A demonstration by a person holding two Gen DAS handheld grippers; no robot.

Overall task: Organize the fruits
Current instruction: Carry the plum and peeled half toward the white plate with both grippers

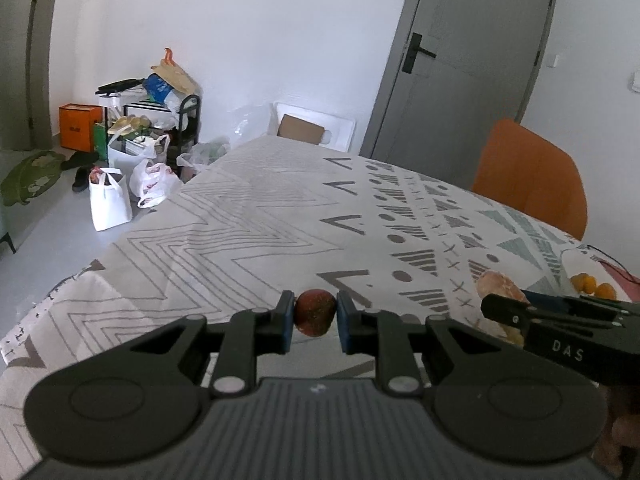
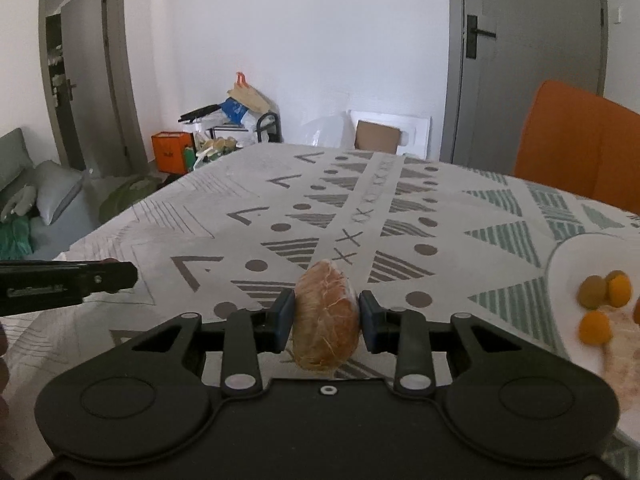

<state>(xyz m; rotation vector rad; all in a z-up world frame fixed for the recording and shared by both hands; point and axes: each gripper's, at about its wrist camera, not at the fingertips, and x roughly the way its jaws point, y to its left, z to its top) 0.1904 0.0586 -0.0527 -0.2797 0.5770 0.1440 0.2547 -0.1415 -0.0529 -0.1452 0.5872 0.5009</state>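
My left gripper (image 1: 315, 312) is shut on a small dark red fruit (image 1: 315, 311) and holds it above the patterned tablecloth (image 1: 248, 224). My right gripper (image 2: 326, 314) is shut on a large peeled orange-brown citrus piece (image 2: 325, 318); that piece also shows in the left wrist view (image 1: 498, 286). A white plate (image 2: 572, 264) at the right holds several small orange and green fruits (image 2: 595, 327); these fruits also show in the left wrist view (image 1: 592, 285). The left gripper's side shows in the right wrist view (image 2: 72, 282).
An orange chair (image 2: 576, 148) stands at the table's far right. Bags and a cluttered rack (image 1: 144, 136) stand on the floor beyond the table's left edge. A grey door (image 1: 460, 60) is behind the table. A sofa (image 2: 36, 204) is at the left.
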